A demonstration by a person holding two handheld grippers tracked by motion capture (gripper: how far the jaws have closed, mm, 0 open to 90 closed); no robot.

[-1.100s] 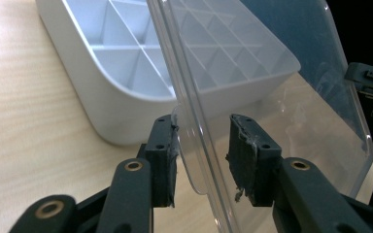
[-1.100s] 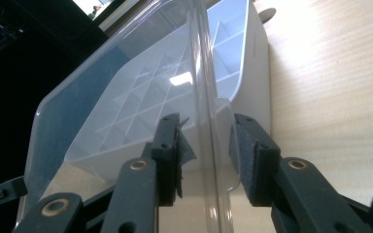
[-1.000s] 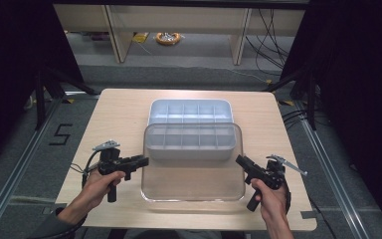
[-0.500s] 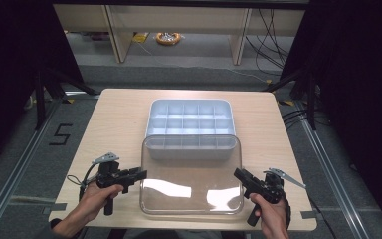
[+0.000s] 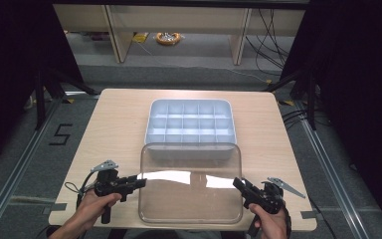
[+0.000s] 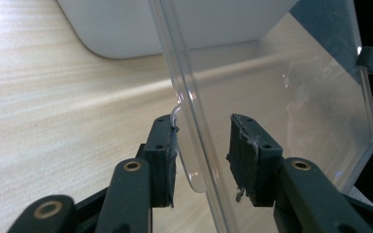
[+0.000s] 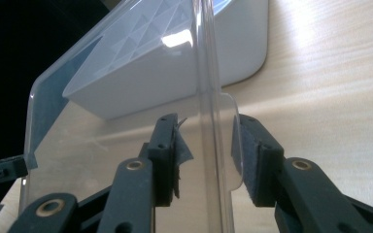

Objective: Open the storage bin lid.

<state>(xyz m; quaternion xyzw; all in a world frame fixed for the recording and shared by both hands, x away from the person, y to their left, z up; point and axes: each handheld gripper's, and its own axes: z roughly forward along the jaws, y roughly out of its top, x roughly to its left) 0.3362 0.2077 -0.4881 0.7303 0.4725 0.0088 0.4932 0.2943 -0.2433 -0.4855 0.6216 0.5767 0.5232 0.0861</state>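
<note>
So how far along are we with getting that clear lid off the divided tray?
Done: the clear lid is off the white divided tray, which sits open on the table. In hand: the left gripper and right gripper straddle the lid's side edges with gaps at the pads, so the grip looks loose or releasing. Left: probably letting go and backing both grippers away.

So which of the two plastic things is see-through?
The flat lid held between the two grippers; the table's wood shows through it. The white tray behind it, split into small compartments, is solid.
</note>
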